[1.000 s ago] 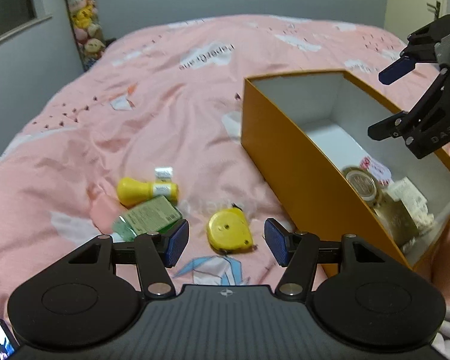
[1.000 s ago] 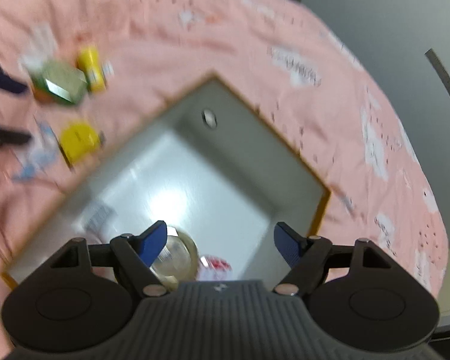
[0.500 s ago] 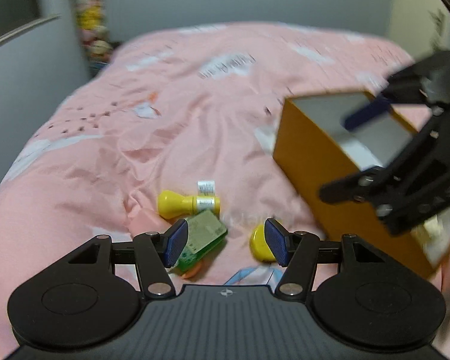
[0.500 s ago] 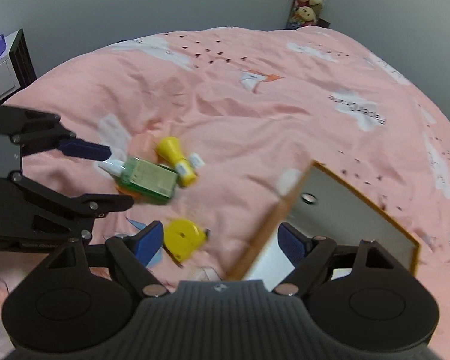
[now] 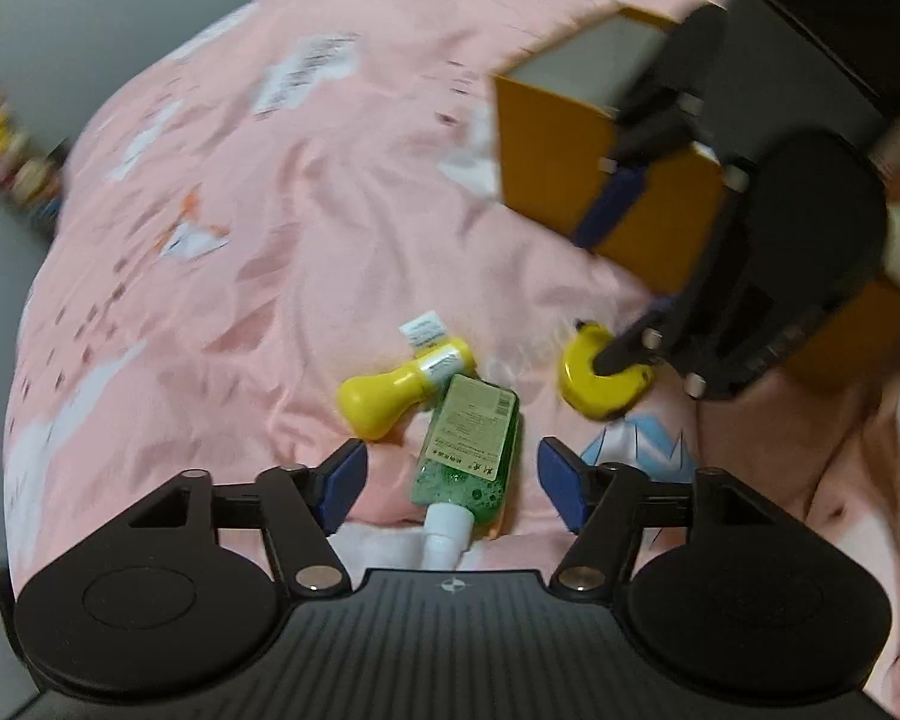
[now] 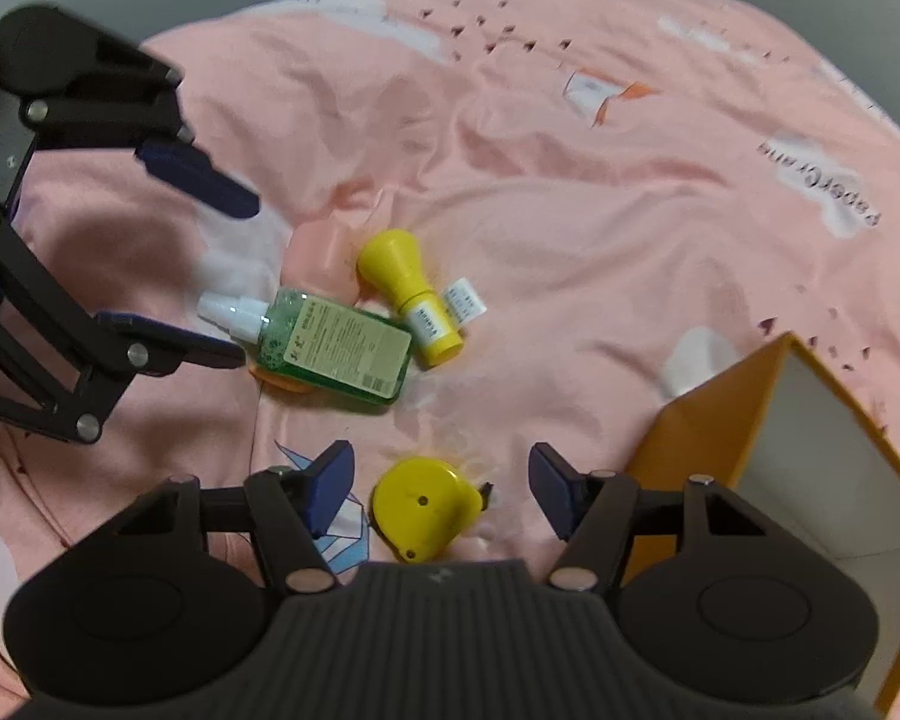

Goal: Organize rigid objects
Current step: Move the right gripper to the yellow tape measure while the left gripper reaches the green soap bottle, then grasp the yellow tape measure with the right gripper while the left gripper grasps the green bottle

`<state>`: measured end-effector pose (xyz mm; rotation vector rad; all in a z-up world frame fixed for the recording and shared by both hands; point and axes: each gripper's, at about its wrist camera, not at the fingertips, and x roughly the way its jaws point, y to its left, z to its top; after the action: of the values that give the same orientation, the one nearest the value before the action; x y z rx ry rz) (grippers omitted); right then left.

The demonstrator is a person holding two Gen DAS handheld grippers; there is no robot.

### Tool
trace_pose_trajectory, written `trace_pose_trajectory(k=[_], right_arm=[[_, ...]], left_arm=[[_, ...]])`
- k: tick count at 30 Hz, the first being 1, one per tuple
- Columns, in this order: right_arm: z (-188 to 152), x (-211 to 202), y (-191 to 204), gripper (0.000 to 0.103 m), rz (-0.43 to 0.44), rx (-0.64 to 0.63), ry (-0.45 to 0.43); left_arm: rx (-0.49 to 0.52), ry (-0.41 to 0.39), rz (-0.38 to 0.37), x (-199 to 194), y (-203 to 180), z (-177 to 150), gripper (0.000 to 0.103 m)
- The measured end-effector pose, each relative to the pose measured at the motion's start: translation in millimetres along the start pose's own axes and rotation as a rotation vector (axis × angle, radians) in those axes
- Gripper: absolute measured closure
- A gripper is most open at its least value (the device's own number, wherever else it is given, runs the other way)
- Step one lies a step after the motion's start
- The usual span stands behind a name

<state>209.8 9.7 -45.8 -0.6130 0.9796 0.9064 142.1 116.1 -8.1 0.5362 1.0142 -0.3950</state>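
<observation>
At the bottom of the left wrist view, the left gripper (image 5: 452, 483) is opening, its pads clear of the green bottle (image 5: 469, 441) between them. The right gripper (image 6: 441, 492) is closing around the yellow tape measure (image 6: 426, 507) (pads not touching). The orange box (image 6: 810, 480) sits lower right.
</observation>
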Motion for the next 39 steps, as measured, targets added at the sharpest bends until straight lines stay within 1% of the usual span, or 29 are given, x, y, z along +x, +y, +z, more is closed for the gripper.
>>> trace_pose_trajectory(k=[2, 3, 5, 8, 11, 13, 16, 20, 23, 24, 25, 27, 32, 34, 39], right_arm=[[4, 11, -2, 0.039, 0.016, 0.007, 0.031], [5, 16, -2, 0.039, 0.022, 0.013, 0.051], [7, 27, -5, 0.038, 0.031, 0.036, 0.088], [6, 44, -7, 0.034, 0.038, 0.073, 0.142], [4, 59, -9, 0.034, 0.035, 0.091, 0.193], [2, 67, -10, 0.033, 0.036, 0.108, 0.221], [-1, 77, -15, 0.033, 0.057, 0.148, 0.252], [-2, 85, -17, 0.033, 0.074, 0.176, 0.277], [-2, 88, -17, 0.034, 0.082, 0.176, 0.287], [-1, 90, -16, 0.035, 0.081, 0.174, 0.291], [-2, 90, -15, 0.041, 0.072, 0.166, 0.292], [-2, 90, -13, 0.042, 0.057, 0.153, 0.29], [-2, 92, -15, 0.041, 0.07, 0.172, 0.3], [-3, 93, -15, 0.042, 0.068, 0.176, 0.304], [1, 94, -16, 0.043, 0.067, 0.162, 0.292]], left_arm=[[0.102, 0.031, -0.009, 12, -3, 2, 0.024], [0.136, 0.051, -0.011, 19, -3, 3, 0.024], [0.161, 0.086, -0.023, 32, -2, 8, 0.024], [0.177, 0.129, -0.047, 50, -3, 15, 0.024], [0.23, 0.165, -0.041, 64, -9, 19, 0.024], [0.285, 0.181, -0.035, 70, -16, 19, 0.024], [0.332, 0.208, -0.04, 79, -22, 20, 0.025], [0.326, 0.223, -0.05, 89, -22, 20, 0.03], [0.324, 0.222, -0.036, 96, -20, 21, 0.034], [0.321, 0.223, -0.032, 98, -19, 22, 0.039], [0.316, 0.227, -0.03, 99, -19, 22, 0.041], [0.303, 0.234, -0.035, 102, -17, 23, 0.042], [0.297, 0.255, -0.04, 111, -17, 25, 0.042], [0.27, 0.266, -0.05, 116, -15, 26, 0.048], [0.225, 0.274, -0.049, 112, -11, 29, 0.052]])
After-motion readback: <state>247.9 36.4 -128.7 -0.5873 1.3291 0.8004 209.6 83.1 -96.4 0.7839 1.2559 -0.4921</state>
